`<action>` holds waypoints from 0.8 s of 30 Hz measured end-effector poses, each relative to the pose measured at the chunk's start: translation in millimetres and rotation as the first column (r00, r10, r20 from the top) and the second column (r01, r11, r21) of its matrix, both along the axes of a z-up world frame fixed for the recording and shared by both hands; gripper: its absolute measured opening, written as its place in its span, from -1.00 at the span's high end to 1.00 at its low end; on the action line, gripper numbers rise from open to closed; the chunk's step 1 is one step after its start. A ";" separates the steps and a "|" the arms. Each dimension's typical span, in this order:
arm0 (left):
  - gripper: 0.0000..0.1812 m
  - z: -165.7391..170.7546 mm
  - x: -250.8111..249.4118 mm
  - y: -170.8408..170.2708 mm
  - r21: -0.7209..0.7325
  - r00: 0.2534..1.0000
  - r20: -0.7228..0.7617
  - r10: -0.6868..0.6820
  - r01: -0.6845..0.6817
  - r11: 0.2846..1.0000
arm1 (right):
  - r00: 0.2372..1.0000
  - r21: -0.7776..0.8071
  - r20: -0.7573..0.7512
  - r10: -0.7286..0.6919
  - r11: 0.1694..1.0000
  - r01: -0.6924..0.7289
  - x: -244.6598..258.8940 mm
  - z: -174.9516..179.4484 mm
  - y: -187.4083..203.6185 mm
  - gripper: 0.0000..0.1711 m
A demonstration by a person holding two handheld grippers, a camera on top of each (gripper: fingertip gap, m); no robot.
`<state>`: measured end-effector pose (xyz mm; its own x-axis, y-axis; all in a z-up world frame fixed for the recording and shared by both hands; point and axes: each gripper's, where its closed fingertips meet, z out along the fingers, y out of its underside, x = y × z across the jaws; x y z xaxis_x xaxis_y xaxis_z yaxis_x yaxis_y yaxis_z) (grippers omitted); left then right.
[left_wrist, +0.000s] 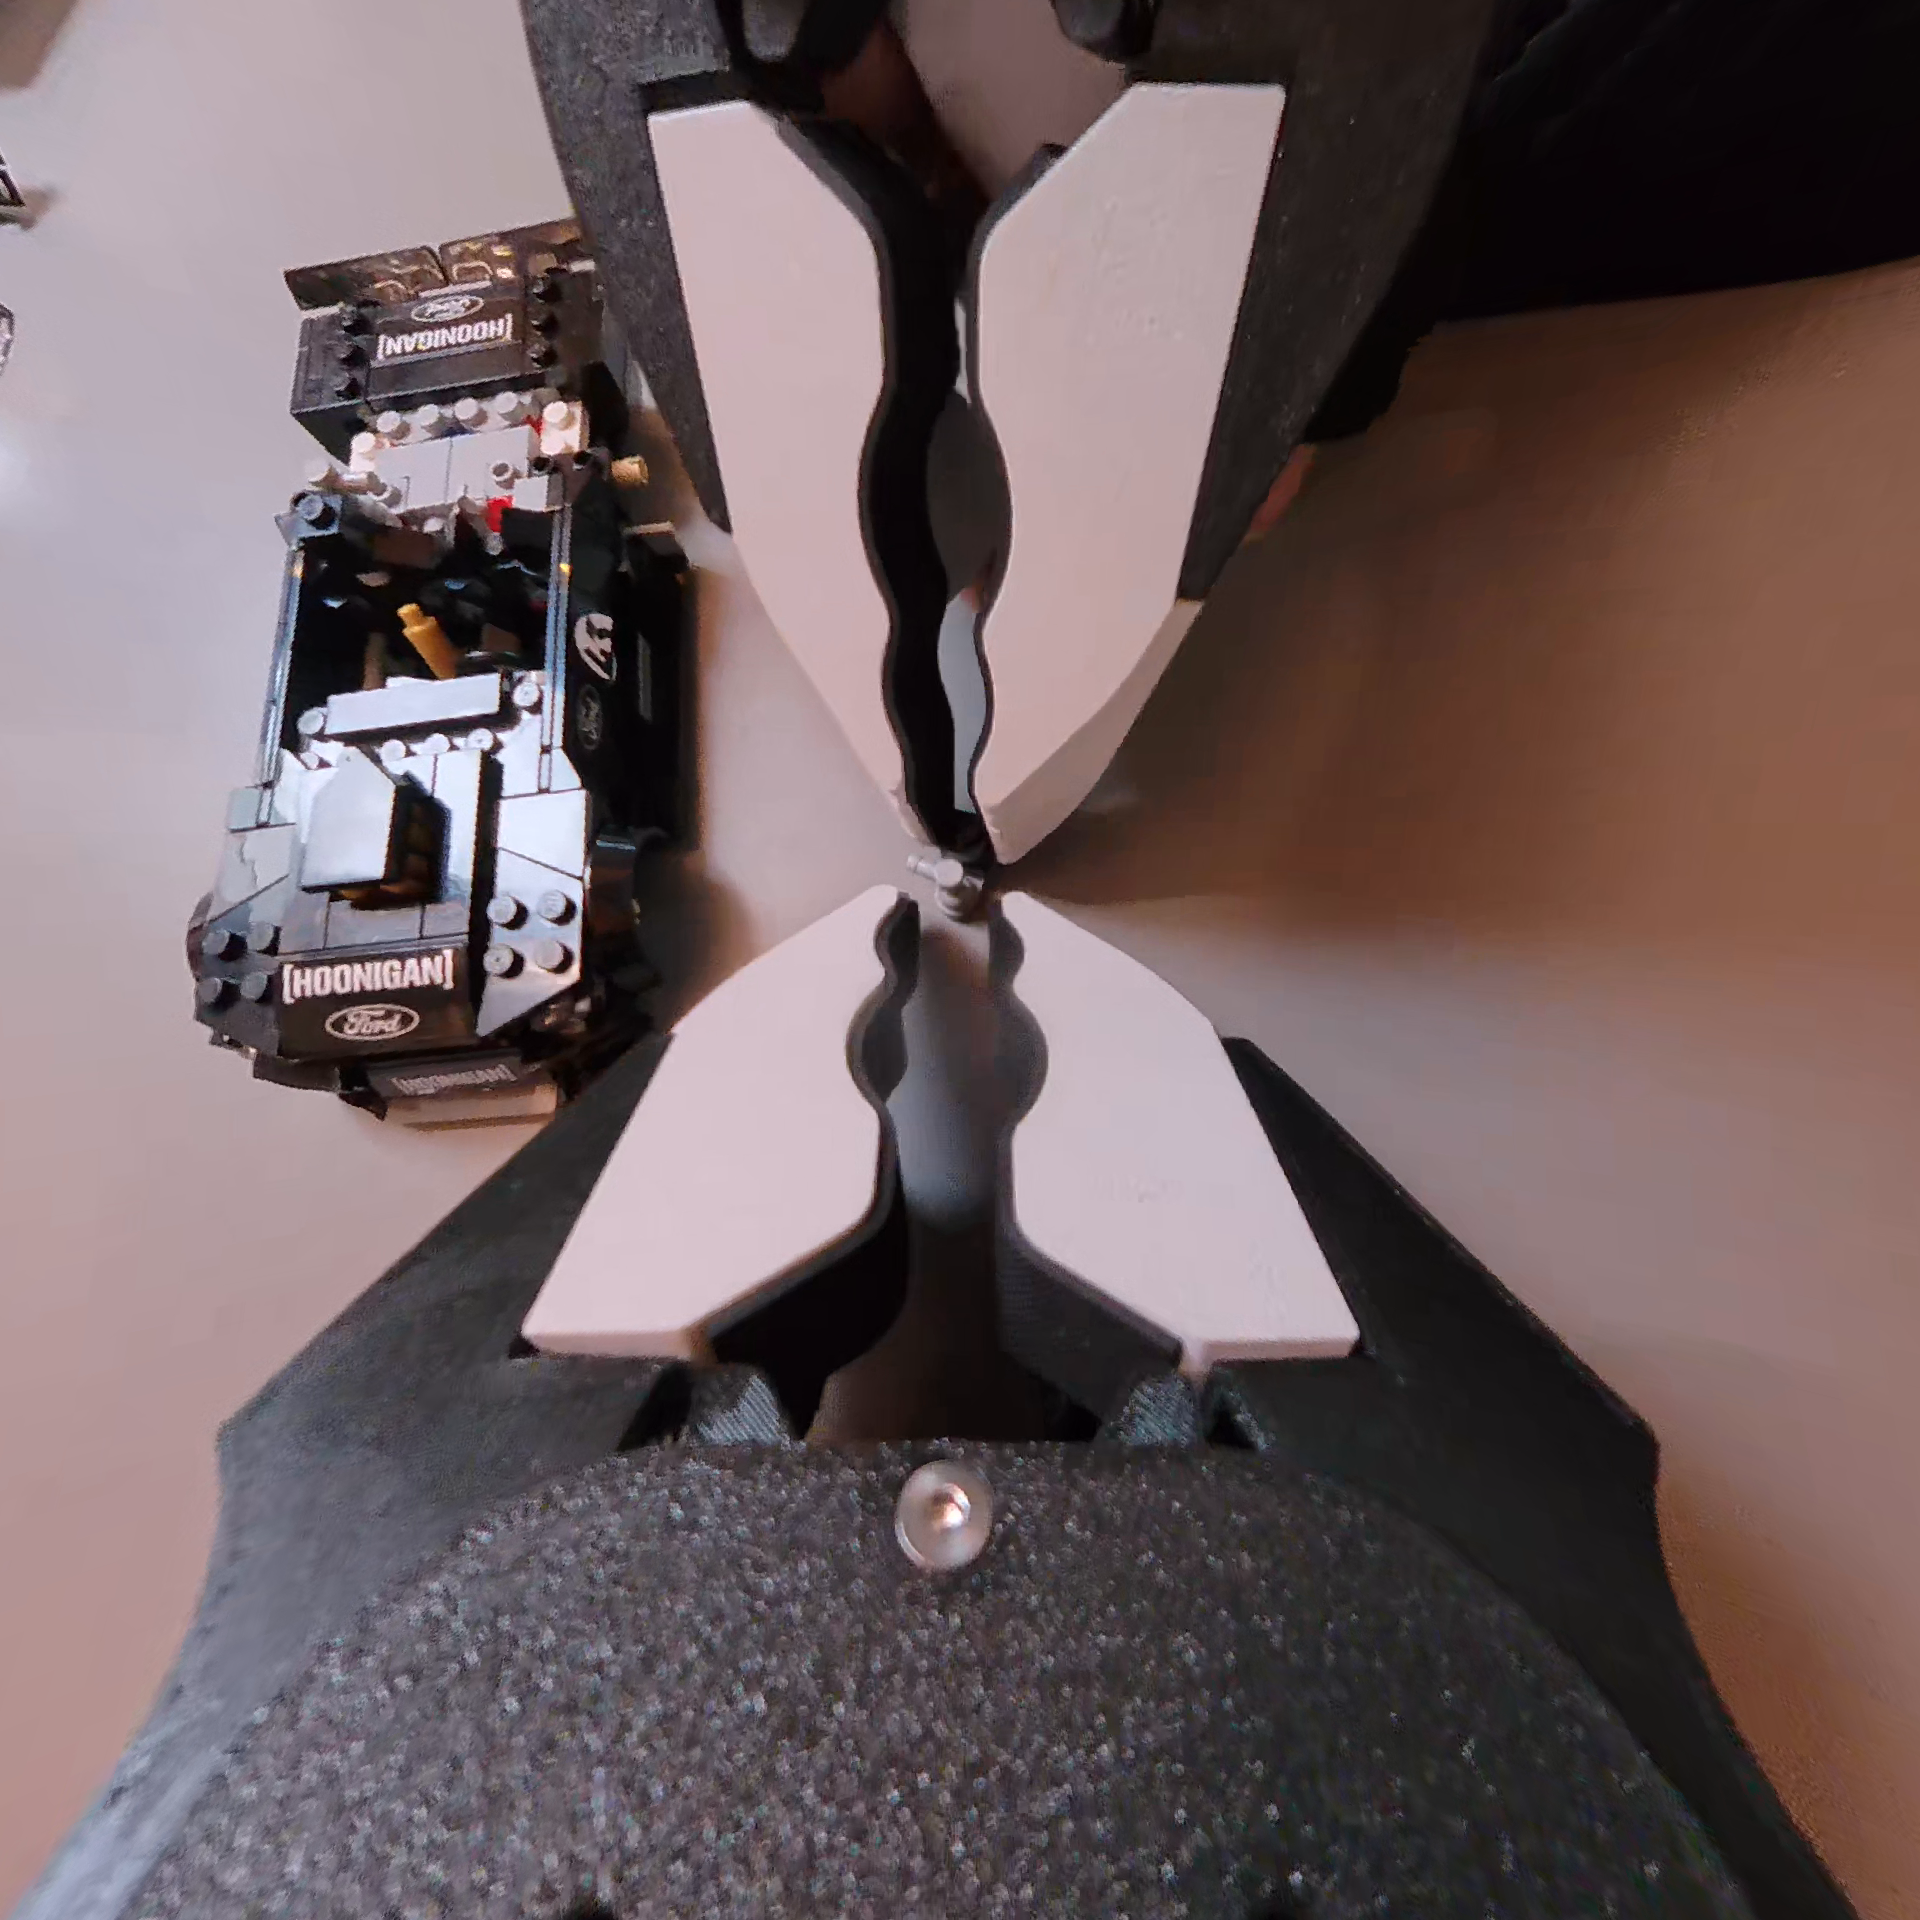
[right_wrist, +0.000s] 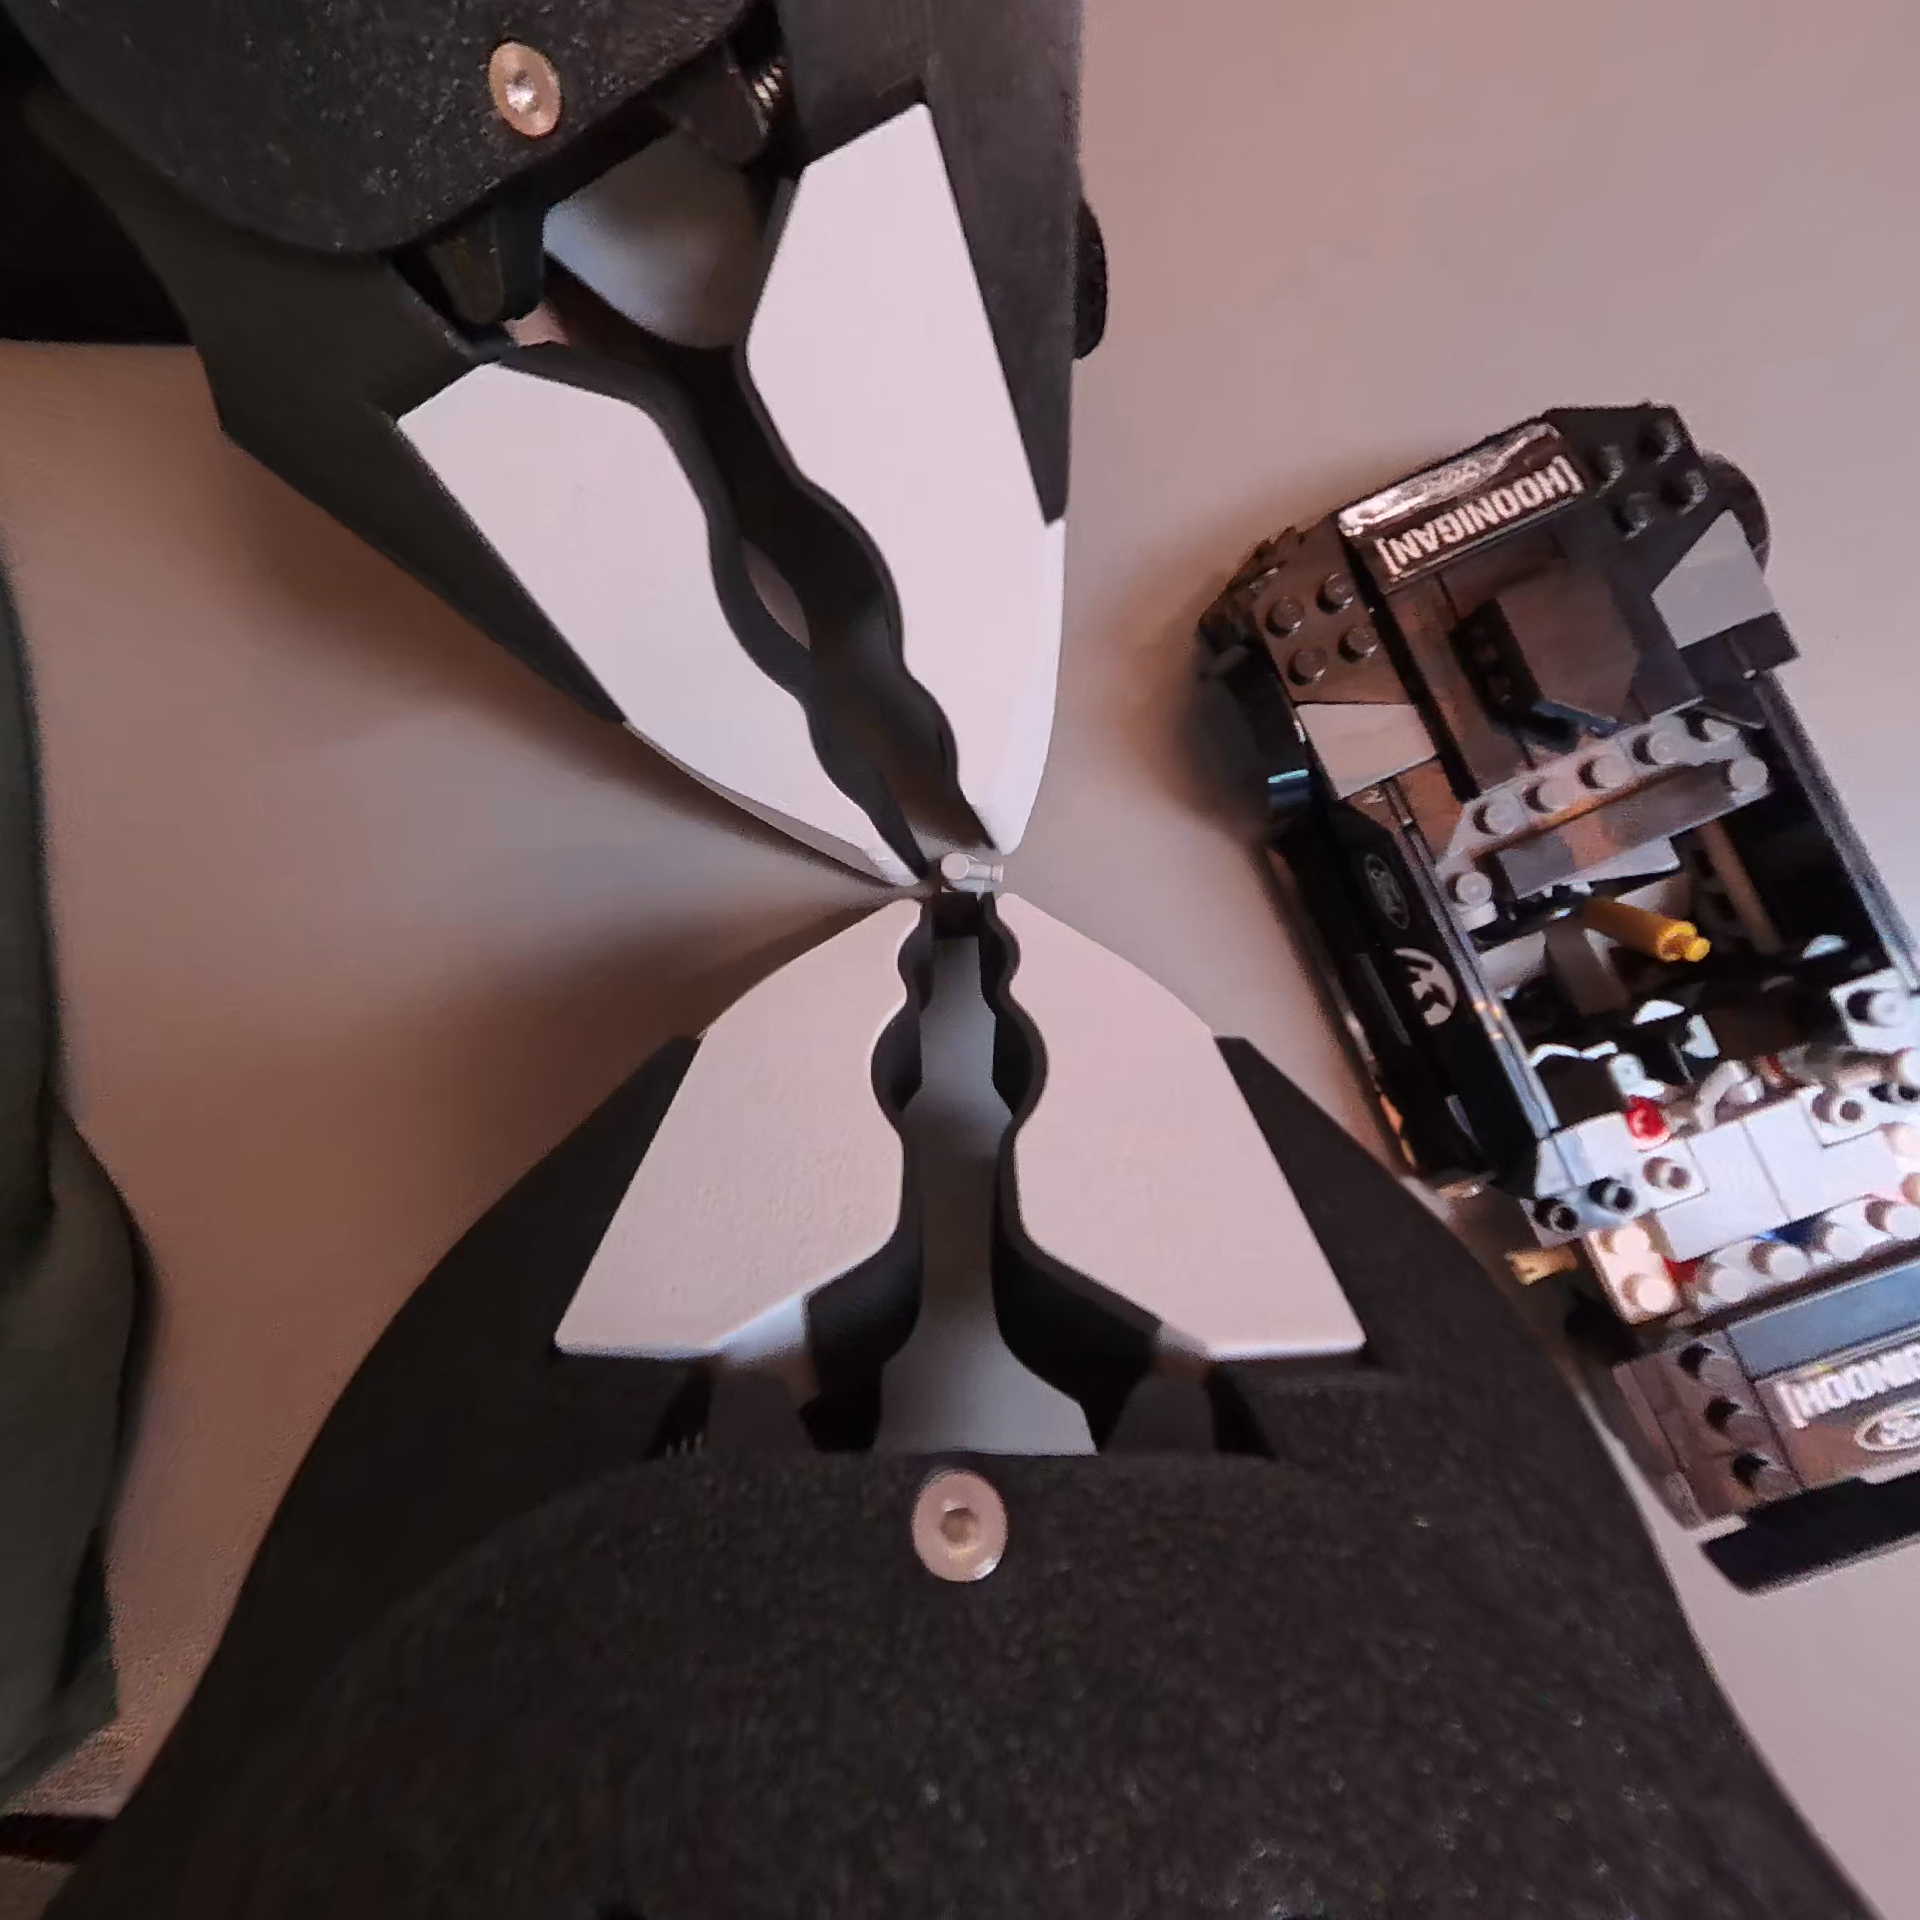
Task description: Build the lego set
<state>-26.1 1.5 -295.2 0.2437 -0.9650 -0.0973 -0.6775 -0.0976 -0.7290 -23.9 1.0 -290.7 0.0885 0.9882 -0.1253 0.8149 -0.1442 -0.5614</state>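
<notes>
Grainy black left tongs (left_wrist: 951,909) and right tongs (right_wrist: 956,904) both pinching tiny grey stud piece (left_wrist: 943,871), glossy black brick car (left_wrist: 436,686) beside

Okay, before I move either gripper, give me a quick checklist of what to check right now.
1. Small grey piece sits between both grippers' tips: ok.
2. Right gripper shut on it: ok.
3. Left gripper has a grip on it: cannot tell.
4. Lego car upright on the table, apart from both grippers: ok.
5. Spot on the car for this piece identified: cannot tell.
</notes>
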 end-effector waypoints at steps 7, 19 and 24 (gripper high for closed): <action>0.85 0.1 1.2 -3.3 -0.002 0.999 0.013 -0.033 0.033 0.999 | 0.984 0.200 -0.048 0.171 0.967 -0.158 -0.8 4.8 -3.1 0.90; 0.90 29.5 11.4 -11.7 0.214 0.983 0.129 -0.128 0.098 0.972 | 0.949 0.329 -0.233 0.213 0.935 -0.130 2.8 36.2 -14.0 0.90; 0.90 32.9 11.7 -11.3 0.230 0.984 0.134 -0.113 0.080 0.970 | 0.951 0.295 -0.270 0.153 0.953 -0.070 3.2 39.4 -13.4 0.90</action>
